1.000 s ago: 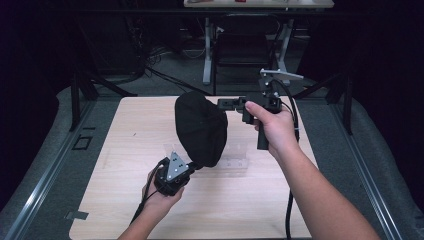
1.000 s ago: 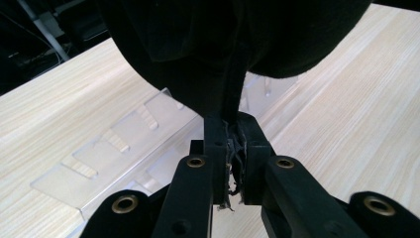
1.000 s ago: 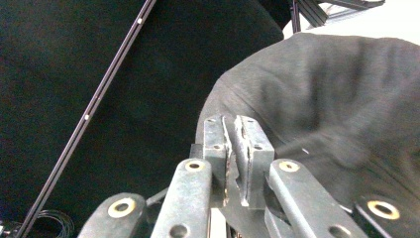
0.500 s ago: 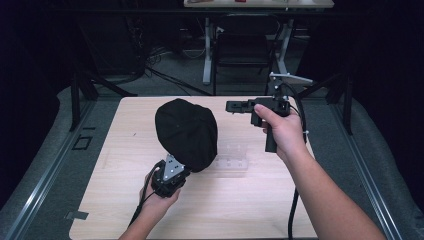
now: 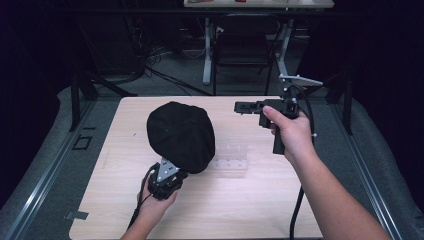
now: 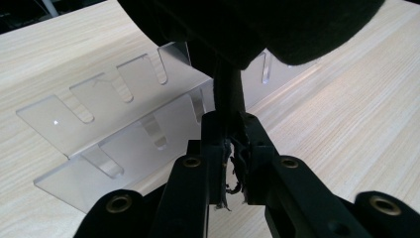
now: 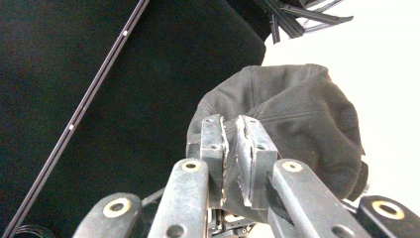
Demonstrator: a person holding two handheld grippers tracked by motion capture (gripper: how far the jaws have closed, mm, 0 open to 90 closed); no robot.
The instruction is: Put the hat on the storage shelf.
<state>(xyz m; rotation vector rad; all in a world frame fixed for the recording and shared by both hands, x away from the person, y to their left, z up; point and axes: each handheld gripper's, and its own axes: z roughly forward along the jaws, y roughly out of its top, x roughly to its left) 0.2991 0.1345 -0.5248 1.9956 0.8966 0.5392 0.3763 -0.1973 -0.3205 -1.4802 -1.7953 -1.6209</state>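
Since a second ago the cap has swung left and lower, turning from edge-on to show its round crown, and the left gripper has sunk a little toward the table; the right gripper has drawn back to the right, away from the cap. The left gripper's jaws are pinched on a fold of the cap's edge, seen close in the left gripper view, and have just eased a touch without letting go. The right gripper holds nothing: its jaws stand almost together with a thin gap, having just opened slightly, and the cap lies beyond them, apart. The cap hangs over the table's left middle, above the near-left hand. The table is pale wood, with a clear slotted stand just right of the cap. Around it lies grey floor, then a dark room with a chair and table legs far back. The cap hides part of the stand; the room's edges are too dark to read.
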